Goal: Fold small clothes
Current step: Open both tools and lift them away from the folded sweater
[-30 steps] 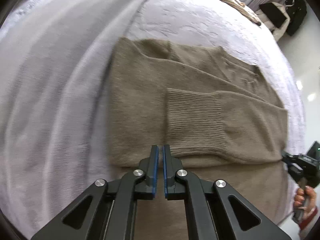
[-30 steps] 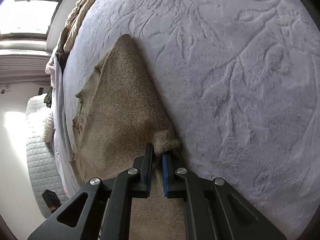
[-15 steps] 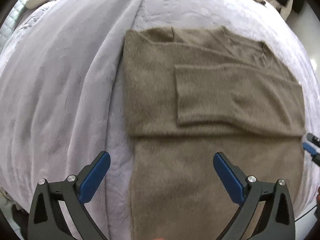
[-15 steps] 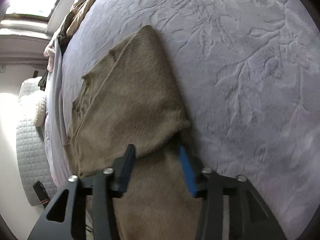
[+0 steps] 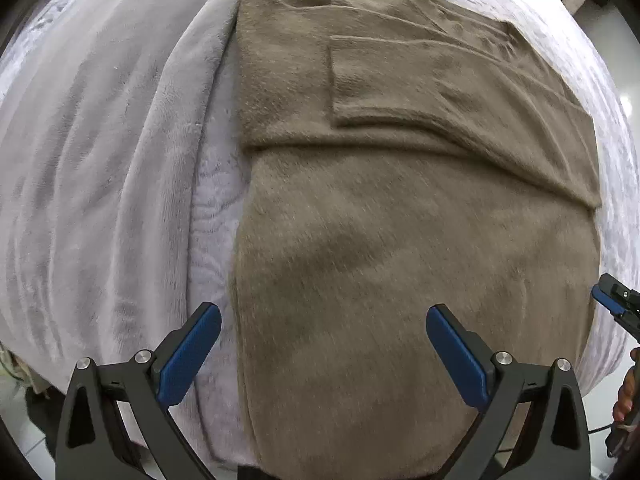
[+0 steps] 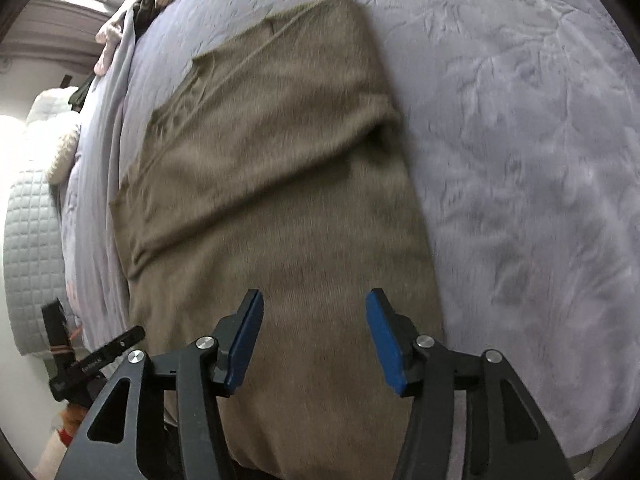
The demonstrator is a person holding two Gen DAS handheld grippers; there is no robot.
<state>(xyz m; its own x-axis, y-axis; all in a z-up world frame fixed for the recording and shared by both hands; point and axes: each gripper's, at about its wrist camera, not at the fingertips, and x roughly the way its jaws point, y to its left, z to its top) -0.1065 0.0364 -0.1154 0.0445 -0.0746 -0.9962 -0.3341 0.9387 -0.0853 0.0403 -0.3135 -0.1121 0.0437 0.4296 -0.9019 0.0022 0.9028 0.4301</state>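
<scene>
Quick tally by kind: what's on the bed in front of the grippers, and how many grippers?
Brown sweater: 1
Lavender blanket: 1
Grippers: 2, left gripper and right gripper, both open and empty
Total: 4

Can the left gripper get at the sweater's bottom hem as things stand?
Probably yes. The left gripper is open and empty above the sweater, and nothing lies on the lower body panel. The hem itself drops over the bed edge, out of view.
</scene>
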